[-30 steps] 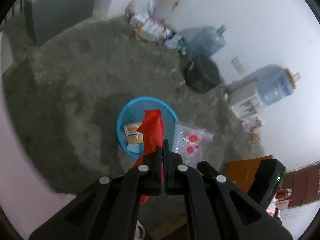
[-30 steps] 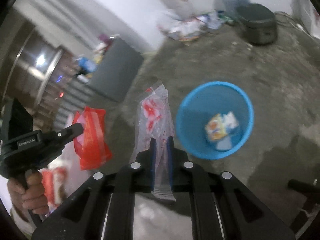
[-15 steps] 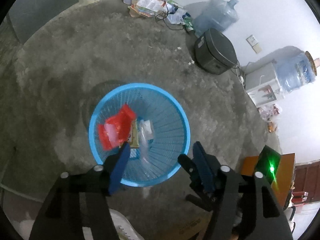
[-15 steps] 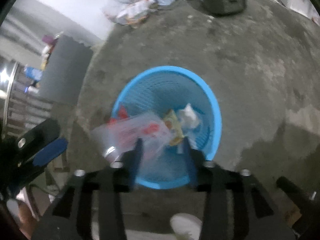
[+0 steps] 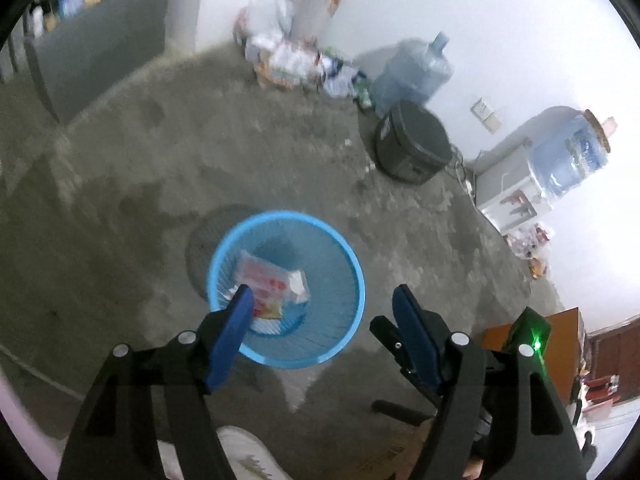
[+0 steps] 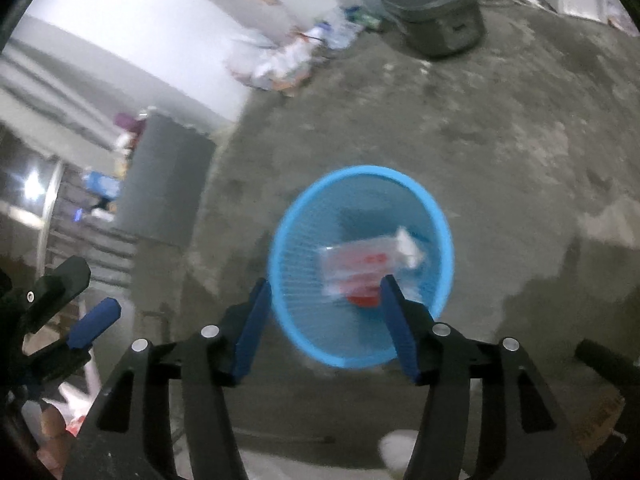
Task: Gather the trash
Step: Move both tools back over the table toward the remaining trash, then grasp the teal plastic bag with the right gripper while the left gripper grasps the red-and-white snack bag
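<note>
A blue mesh trash basket (image 5: 344,260) stands on the concrete floor; it also shows in the right wrist view (image 6: 440,220). Inside lies a clear plastic bag with red print (image 5: 264,278), also seen in the right wrist view (image 6: 360,264), over a red wrapper (image 6: 362,300) and other wrappers. My left gripper (image 5: 322,294) is open and empty above the basket's near side. My right gripper (image 6: 324,284) is open and empty above the basket. The left gripper also shows at the left edge of the right wrist view (image 6: 86,292).
A black round appliance (image 5: 414,146) sits on the floor by the wall. Water jugs (image 5: 412,74) and a pile of bags and packets (image 5: 288,60) line the wall. A grey cabinet (image 6: 164,188) stands at the left. An orange box (image 5: 532,332) lies at the right.
Both grippers were shut on trash a second ago, then opened. The red wrapper and the clear bag dropped into the basket. Both grippers have since drawn back from it.
</note>
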A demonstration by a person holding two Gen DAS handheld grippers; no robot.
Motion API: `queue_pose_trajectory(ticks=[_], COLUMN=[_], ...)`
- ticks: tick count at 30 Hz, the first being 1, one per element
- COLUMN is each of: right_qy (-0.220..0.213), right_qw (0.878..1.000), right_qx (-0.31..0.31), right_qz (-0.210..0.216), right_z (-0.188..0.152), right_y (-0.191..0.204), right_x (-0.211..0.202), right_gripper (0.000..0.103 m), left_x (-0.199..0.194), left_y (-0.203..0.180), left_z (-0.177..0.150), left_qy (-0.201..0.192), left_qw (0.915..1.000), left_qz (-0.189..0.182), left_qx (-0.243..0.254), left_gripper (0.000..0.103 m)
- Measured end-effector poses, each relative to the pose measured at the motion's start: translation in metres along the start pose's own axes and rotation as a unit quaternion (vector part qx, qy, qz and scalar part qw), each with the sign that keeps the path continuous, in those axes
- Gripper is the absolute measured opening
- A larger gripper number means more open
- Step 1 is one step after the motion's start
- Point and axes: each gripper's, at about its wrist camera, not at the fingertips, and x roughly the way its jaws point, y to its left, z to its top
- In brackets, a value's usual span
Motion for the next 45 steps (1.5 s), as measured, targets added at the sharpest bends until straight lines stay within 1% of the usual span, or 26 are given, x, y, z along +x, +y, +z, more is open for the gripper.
queue_pose_trajectory(ticks=[1,3,6,9,11,12,14,16,17,18,20,21,22,24,25,26,27,28,30,33,37,39,41,43,45], right_qy=[0.001,0.005,0.009,0.014,0.023,0.029,0.050,0.086,0.107,0.127,0.159,0.180,0.195,0.224,0.240,0.254,0.272,0.282,0.304,0.327,0.340,0.341,0.337,0.331,0.321], right_qw=[1.000,0.999,0.996,0.989,0.984,0.980,0.971,0.963,0.957,0.951,0.939,0.930,0.923,0.909,0.903,0.899,0.894,0.891,0.887,0.888,0.897,0.902,0.906,0.908,0.912], right_qx=[-0.008,-0.031,-0.073,-0.116,-0.142,-0.156,-0.182,-0.196,-0.203,-0.210,-0.226,-0.240,-0.249,-0.266,-0.271,-0.273,-0.273,-0.273,-0.266,-0.244,-0.194,-0.174,-0.166,-0.168,-0.168], right_qz=[0.008,0.025,0.053,0.089,0.109,0.122,0.145,0.164,0.176,0.189,0.206,0.215,0.220,0.228,0.229,0.230,0.228,0.227,0.225,0.213,0.204,0.202,0.196,0.194,0.191], right_z=[-0.002,-0.007,-0.017,-0.033,-0.043,-0.050,-0.065,-0.085,-0.095,-0.106,-0.126,-0.140,-0.150,-0.171,-0.183,-0.192,-0.204,-0.211,-0.223,-0.233,-0.230,-0.227,-0.231,-0.232,-0.230], right_y=[0.008,0.027,0.058,0.093,0.108,0.118,0.135,0.149,0.156,0.165,0.179,0.188,0.194,0.204,0.210,0.214,0.218,0.221,0.227,0.233,0.238,0.238,0.240,0.241,0.242], right_x=[-0.004,-0.014,-0.029,-0.046,-0.051,-0.054,-0.054,-0.049,-0.047,-0.045,-0.046,-0.047,-0.050,-0.052,-0.053,-0.053,-0.051,-0.050,-0.046,-0.035,-0.023,-0.017,-0.011,-0.012,-0.012], right_gripper=[0.056,0.056,0.056,0.056,0.056,0.056,0.056,0.056,0.056,0.056,0.056,0.056,0.056,0.056,0.056,0.056,0.056,0.056,0.056,0.056,0.056,0.056,0.056,0.056,0.056], left_x=[-0.013,-0.055,-0.112,-0.173,-0.217,-0.228,-0.258,-0.286,-0.299,-0.306,-0.322,-0.329,-0.332,-0.333,-0.332,-0.327,-0.323,-0.316,-0.306,-0.292,-0.281,-0.276,-0.269,-0.263,-0.259], left_y=[-0.001,-0.006,-0.003,0.015,0.038,0.046,0.069,0.097,0.114,0.124,0.153,0.174,0.188,0.215,0.224,0.235,0.240,0.245,0.249,0.256,0.254,0.248,0.242,0.238,0.234], left_z=[-0.003,-0.015,-0.038,-0.070,-0.101,-0.112,-0.142,-0.175,-0.194,-0.206,-0.235,-0.254,-0.266,-0.288,-0.294,-0.302,-0.305,-0.309,-0.312,-0.315,-0.312,-0.307,-0.304,-0.302,-0.301], left_qy=[-0.009,-0.030,-0.063,-0.103,-0.136,-0.146,-0.169,-0.190,-0.202,-0.209,-0.228,-0.235,-0.238,-0.241,-0.240,-0.239,-0.237,-0.234,-0.231,-0.221,-0.222,-0.220,-0.210,-0.202,-0.199], left_qw=[0.9999,0.9990,0.9969,0.9932,0.9889,0.9874,0.9826,0.9766,0.9727,0.9699,0.9618,0.9556,0.9525,0.9487,0.9474,0.9456,0.9450,0.9453,0.9467,0.9510,0.9548,0.9576,0.9620,0.9645,0.9657], left_qz=[0.003,0.012,0.009,0.015,0.032,0.040,0.067,0.099,0.114,0.122,0.139,0.151,0.151,0.132,0.124,0.117,0.117,0.116,0.103,0.078,0.049,0.039,0.029,0.018,0.015], left_qx=[0.007,0.030,0.047,0.052,0.049,0.047,0.035,0.012,-0.008,-0.021,-0.062,-0.093,-0.115,-0.157,-0.171,-0.187,-0.192,-0.195,-0.199,-0.202,-0.192,-0.182,-0.172,-0.169,-0.166], left_gripper=[0.070,0.070,0.070,0.070,0.070,0.070,0.070,0.070,0.070,0.070,0.070,0.069,0.069,0.057,0.055,0.050,0.045,0.042,0.036,0.030,0.027,0.026,0.025,0.025,0.022])
